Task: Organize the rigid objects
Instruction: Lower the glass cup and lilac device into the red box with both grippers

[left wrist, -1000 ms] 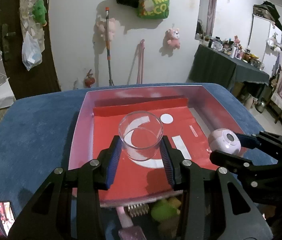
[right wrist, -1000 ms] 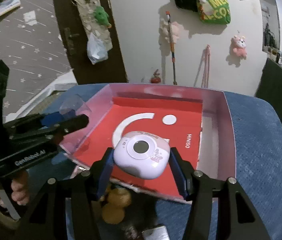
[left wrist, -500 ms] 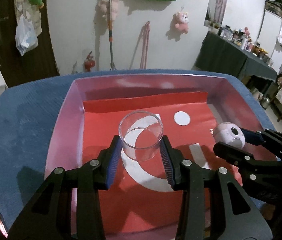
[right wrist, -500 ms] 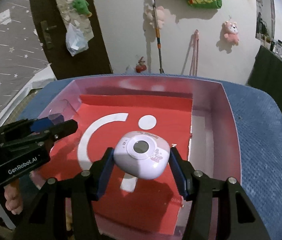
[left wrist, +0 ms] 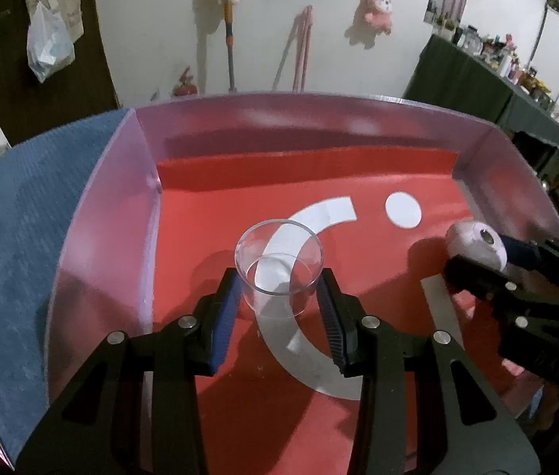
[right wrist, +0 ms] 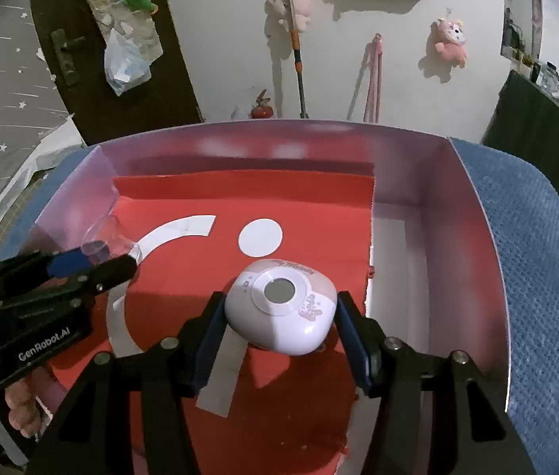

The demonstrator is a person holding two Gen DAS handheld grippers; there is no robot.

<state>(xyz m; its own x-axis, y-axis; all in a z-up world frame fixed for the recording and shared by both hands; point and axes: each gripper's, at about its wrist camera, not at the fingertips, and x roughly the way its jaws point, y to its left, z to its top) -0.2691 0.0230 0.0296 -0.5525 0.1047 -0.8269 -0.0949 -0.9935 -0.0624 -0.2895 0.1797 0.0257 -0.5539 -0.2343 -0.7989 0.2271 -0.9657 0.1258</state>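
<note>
Here the left tool (left wrist: 279, 297) is clamped on a clear, round, open-topped plastic cup (left wrist: 279, 265), its blue-padded fingers (left wrist: 226, 308) pressing the cup's two sides. The cup is upright and sits inside a shallow box with translucent pinkish walls (left wrist: 101, 213), above a red paper sheet with a white arc and a white dot (left wrist: 208, 217) that lines the box floor; whether the cup's base touches the sheet cannot be told. The right tool (right wrist: 281, 316) grips a rounded white-and-pink plastic case with a grey disc on its top (right wrist: 281, 310), one pad on each side, held over the right part of the same red sheet, near the sheet's right edge. In the left wrist view the case shows at the right, well apart from the cup, both within the box walls. The box rests on a blue textured cloth (right wrist: 537, 261). On the white wall behind hang a pink plush toy (right wrist: 451, 39) and a plastic bag (left wrist: 47, 47), with a mop handle (right wrist: 295, 39) leaning there.
</note>
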